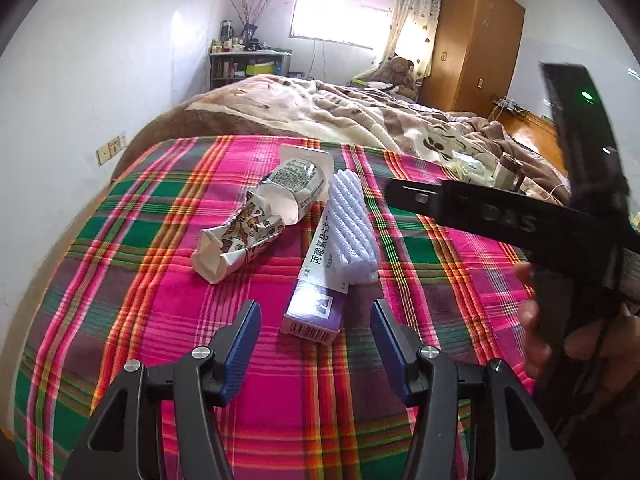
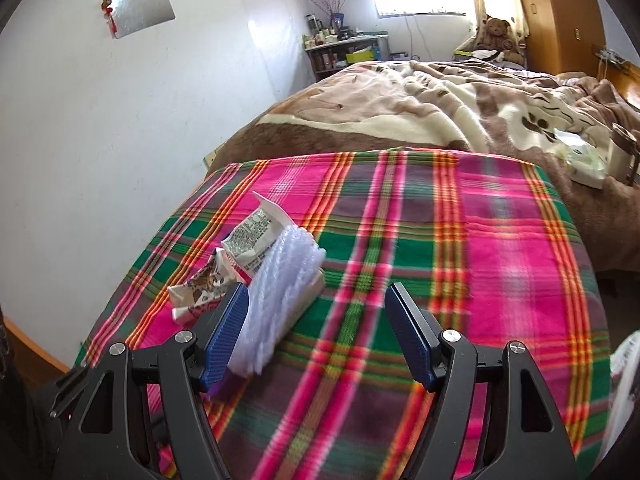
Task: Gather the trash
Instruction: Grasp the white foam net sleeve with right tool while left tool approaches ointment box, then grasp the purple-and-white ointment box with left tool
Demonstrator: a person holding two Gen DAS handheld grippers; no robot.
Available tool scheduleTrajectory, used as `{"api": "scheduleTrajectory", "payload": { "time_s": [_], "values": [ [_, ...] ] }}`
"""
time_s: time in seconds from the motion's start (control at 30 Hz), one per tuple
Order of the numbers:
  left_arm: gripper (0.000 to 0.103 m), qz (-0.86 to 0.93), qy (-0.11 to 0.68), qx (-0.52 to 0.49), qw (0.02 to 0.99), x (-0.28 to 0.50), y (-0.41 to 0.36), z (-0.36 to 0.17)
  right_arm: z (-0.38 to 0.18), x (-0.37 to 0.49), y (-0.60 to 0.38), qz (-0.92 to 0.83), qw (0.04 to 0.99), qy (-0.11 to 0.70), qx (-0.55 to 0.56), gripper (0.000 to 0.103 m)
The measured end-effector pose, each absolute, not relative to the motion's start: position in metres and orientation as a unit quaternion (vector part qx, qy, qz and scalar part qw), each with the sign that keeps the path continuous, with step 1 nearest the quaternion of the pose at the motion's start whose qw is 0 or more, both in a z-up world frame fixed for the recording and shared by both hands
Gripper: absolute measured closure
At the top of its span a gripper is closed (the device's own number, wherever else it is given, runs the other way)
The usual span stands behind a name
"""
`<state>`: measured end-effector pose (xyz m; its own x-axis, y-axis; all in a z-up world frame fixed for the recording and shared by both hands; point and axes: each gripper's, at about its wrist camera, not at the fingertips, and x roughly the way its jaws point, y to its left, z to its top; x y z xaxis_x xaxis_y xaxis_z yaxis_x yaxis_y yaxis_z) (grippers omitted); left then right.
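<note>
Trash lies on a pink and green plaid cloth (image 1: 160,280): a crushed patterned paper cup (image 1: 240,236), a squashed plastic cup (image 1: 298,182), a white ribbed foam piece (image 1: 352,224) and a purple and white carton (image 1: 320,284) under the foam. My left gripper (image 1: 316,346) is open, and the carton's near end sits between its fingertips without touching the pads. My right gripper (image 2: 318,334) is open over the cloth. The foam piece (image 2: 280,292) lies just inside its left finger (image 2: 224,336), and the paper cup (image 2: 196,286) is further left.
The right gripper's black body (image 1: 520,220) and a hand (image 1: 532,320) fill the right of the left wrist view. A bed with a brown blanket (image 2: 440,100) lies beyond the cloth, with a tissue pack (image 2: 584,164) and a tumbler (image 2: 620,156). A white wall (image 2: 120,140) runs along the left.
</note>
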<state>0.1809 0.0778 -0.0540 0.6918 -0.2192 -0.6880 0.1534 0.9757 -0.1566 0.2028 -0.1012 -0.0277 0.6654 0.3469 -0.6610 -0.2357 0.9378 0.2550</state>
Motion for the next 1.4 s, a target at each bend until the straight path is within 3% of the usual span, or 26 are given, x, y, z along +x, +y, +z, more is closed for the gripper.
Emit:
{"api": "scheduleTrajectory", "payload": {
  "time_s": [0.3, 0.37, 0.43, 0.6, 1.4],
  "values": [
    [0.047, -0.108, 0.396, -0.039, 0.911, 0.195, 0.076, -0.064, -0.045, 0.231, -0.085, 0.189, 0.886, 0.412, 0.100, 0.031],
    [0.047, -0.109, 0.397, -0.040, 0.910, 0.198, 0.076, -0.065, -0.049, 0.235, -0.083, 0.195, 0.881, 0.420, 0.100, 0.039],
    [0.047, -0.110, 0.399, -0.041, 0.909, 0.203, 0.076, -0.065, -0.052, 0.237, -0.082, 0.197, 0.875, 0.431, 0.103, 0.061],
    [0.047, -0.109, 0.406, -0.037, 0.907, 0.214, 0.075, -0.068, -0.046, 0.237, -0.087, 0.205, 0.877, 0.423, 0.105, 0.076],
    [0.047, -0.123, 0.431, -0.013, 0.894, 0.276, 0.053, -0.088, -0.055, 0.237, -0.122, 0.164, 0.882, 0.430, 0.100, 0.079]
  ]
}}
